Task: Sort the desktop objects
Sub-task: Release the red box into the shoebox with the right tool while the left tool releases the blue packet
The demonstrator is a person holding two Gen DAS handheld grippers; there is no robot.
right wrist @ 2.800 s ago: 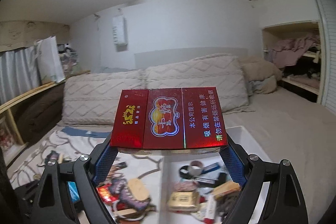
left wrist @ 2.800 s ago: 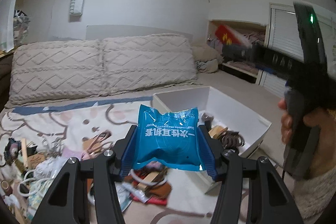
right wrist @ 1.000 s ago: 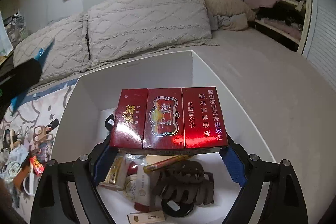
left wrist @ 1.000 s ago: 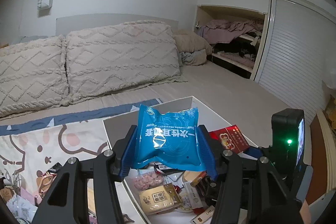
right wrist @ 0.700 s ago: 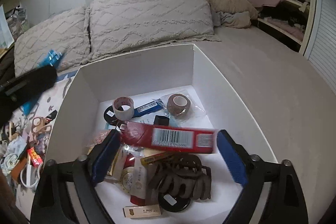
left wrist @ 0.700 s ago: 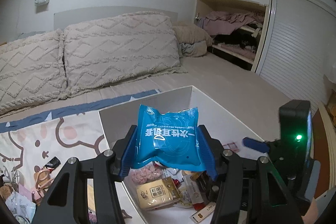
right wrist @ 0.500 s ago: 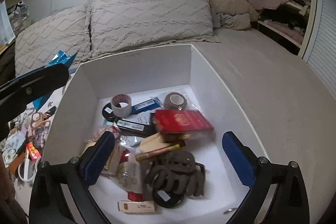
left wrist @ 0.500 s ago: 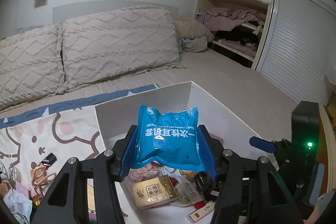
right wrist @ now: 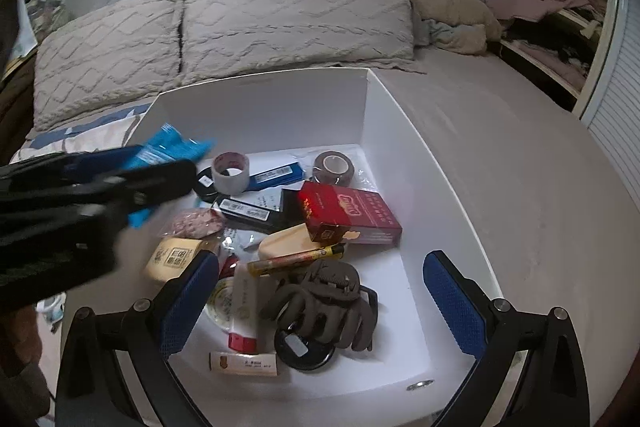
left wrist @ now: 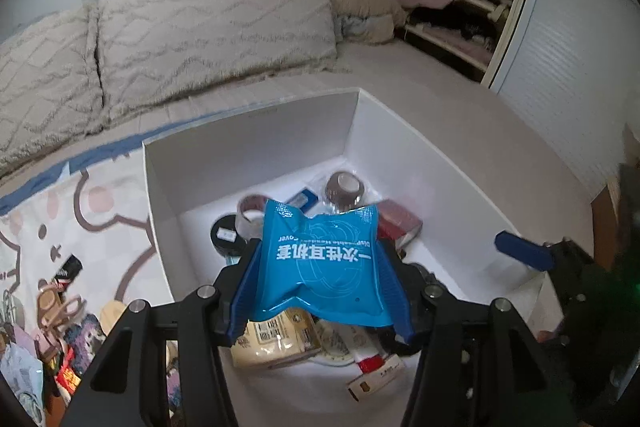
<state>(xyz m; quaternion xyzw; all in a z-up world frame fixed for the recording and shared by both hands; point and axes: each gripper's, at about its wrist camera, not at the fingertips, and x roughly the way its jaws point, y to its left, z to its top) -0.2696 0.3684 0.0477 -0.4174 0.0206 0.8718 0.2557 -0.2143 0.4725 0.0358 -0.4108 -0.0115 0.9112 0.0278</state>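
My left gripper (left wrist: 320,291) is shut on a blue plastic packet (left wrist: 320,267) with white Chinese print and holds it above the white box (left wrist: 248,135). From the right wrist view the left gripper and packet (right wrist: 168,147) hang over the box's left side. My right gripper (right wrist: 320,291) is open and empty above the near part of the white box (right wrist: 400,115). The red cigarette carton (right wrist: 348,215) lies inside the box on other items; it also shows in the left wrist view (left wrist: 398,225).
The box holds tape rolls (right wrist: 230,173), a brown hair claw (right wrist: 324,307), a yellow pen (right wrist: 296,259) and small packs. Loose clutter (left wrist: 60,315) lies on the cartoon blanket left of the box. Pillows (right wrist: 288,15) sit behind; a closet (right wrist: 560,27) is at right.
My right gripper opened and the red carton dropped into the box, where it now lies flat. My left gripper carried the blue packet rightward from the blanket to over the box.
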